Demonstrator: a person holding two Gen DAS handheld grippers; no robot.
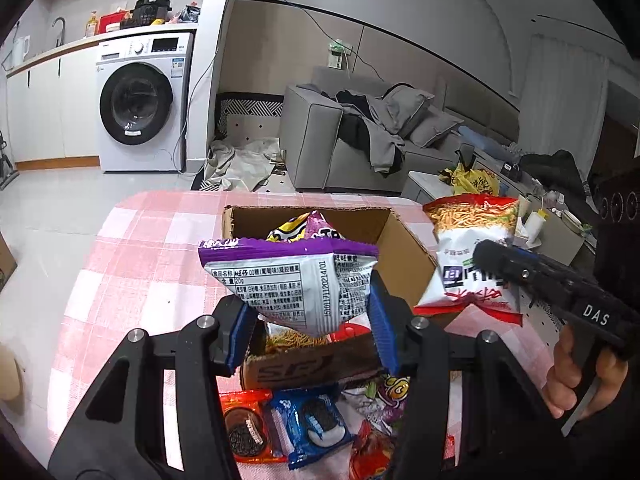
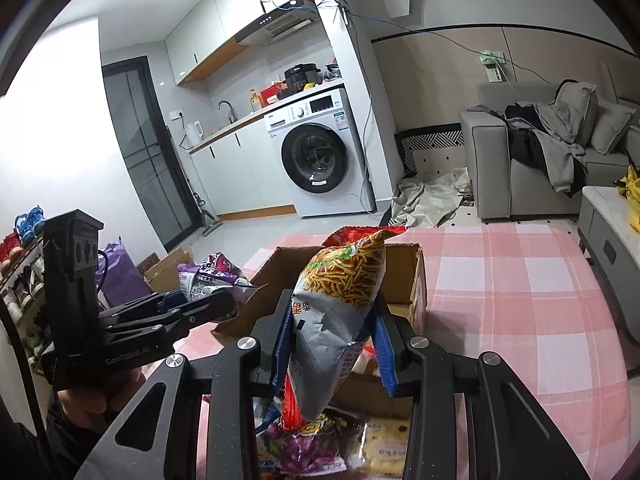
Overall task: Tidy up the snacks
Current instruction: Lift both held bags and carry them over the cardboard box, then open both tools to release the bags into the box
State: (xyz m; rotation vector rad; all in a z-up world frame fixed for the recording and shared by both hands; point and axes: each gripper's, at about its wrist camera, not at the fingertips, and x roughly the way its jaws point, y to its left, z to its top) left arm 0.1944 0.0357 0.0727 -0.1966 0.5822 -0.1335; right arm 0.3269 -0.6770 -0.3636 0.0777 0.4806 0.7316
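Left wrist view: the left gripper (image 1: 312, 320) is clamped on a purple packet (image 1: 292, 280), blue pads pinching its lower sides, and holds it above the near edge of the open box (image 1: 404, 248) on the pink checked cloth (image 1: 140, 264). Another purple bag already lies inside. The right gripper (image 1: 486, 254) comes in from the right, grasping a noodle bag (image 1: 468, 248) just beside the box's right wall. Loose snacks, among them cookie packs (image 1: 280, 432), lie at the bottom.

Right wrist view: the right gripper (image 2: 332, 340) pinches the noodle bag (image 2: 340, 292) near its lower end; the bag stands upright before the box (image 2: 416, 280). The left gripper (image 2: 200, 300), with its purple packet (image 2: 204, 276), is left of the box.

Judged step: both snacks are carried toward the box. Next, each should be brought over the opening and let go, one at a time so the bags don't collide.

The grippers and bags hide most of the box floor, so free room is unclear. The pile below is cut off by the frame.
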